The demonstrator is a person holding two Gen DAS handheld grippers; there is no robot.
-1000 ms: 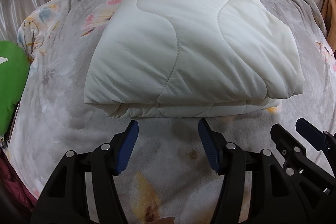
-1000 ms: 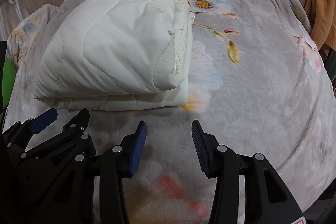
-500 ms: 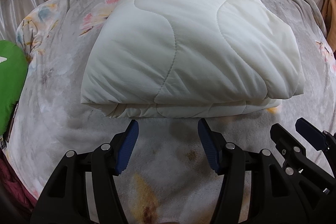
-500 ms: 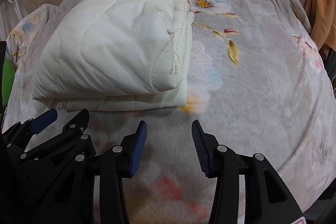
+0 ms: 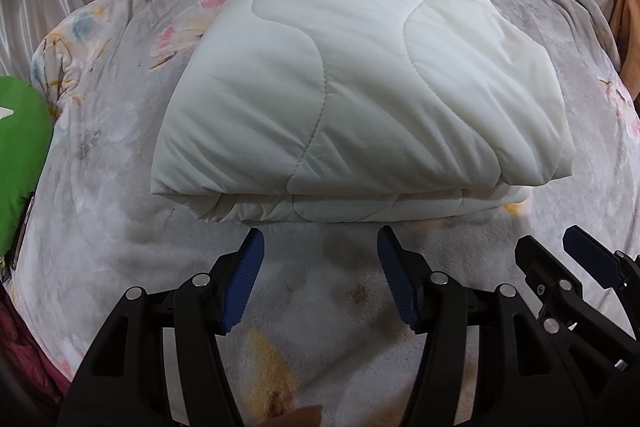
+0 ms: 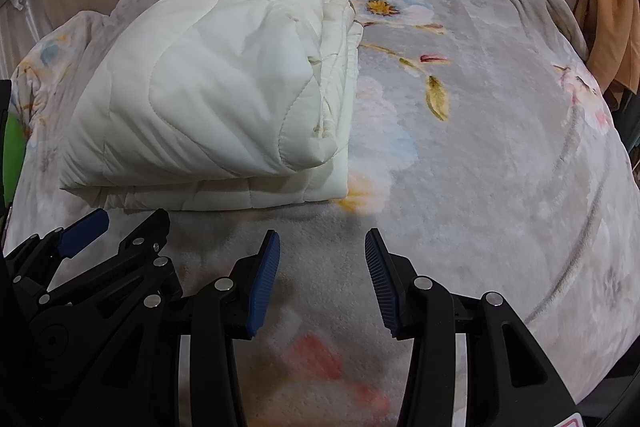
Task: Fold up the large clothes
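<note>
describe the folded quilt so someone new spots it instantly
Start at the grey floral blanket covering the bed. On it lies the cream quilt, folded into a thick rectangular bundle. Its plain surface with wavy stitching stands out against the flowered blanket.

Black hand-held gripper (image 5: 320,279), blue ribbed pads (image 5: 242,283)

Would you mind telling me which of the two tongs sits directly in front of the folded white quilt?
The left tongs: they face the folded white quilt head-on, while the right tongs point past its right edge at bare floral blanket.
</note>
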